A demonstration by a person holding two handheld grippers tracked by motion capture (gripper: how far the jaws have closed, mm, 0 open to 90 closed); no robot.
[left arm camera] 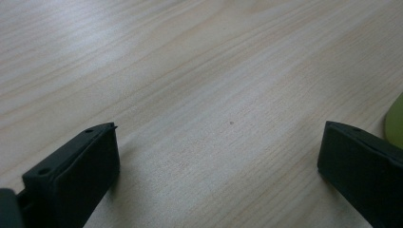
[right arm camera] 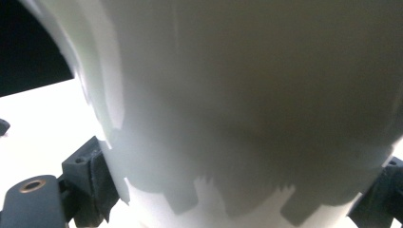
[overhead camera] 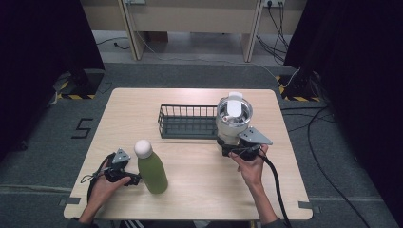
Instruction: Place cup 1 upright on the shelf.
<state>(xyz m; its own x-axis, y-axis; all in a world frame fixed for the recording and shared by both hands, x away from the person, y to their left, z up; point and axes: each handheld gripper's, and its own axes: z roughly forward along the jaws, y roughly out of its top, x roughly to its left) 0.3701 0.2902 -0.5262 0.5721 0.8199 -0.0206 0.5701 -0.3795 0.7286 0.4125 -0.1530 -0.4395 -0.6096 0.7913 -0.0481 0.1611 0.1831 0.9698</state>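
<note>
R gripper (overhead camera: 236, 151) jaws pinch white jug (overhead camera: 233, 118) low, near basket (overhead camera: 187, 120); top-heavy, may tip w/ fast lift. L gripper (overhead camera: 124, 176) jaws spread on tabletop (left arm camera: 199, 85), beside bottle (overhead camera: 151, 167); could knock it.

green bottle (left arm camera: 395, 121) cut off at the left gripper view's edge.

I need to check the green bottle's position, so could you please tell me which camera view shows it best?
The high view: the green bottle stands whole and upright on the table, just right of the left gripper. The left gripper view catches a green sliver of it at the right edge. The right gripper view looks at the white tumbler instead.
</note>
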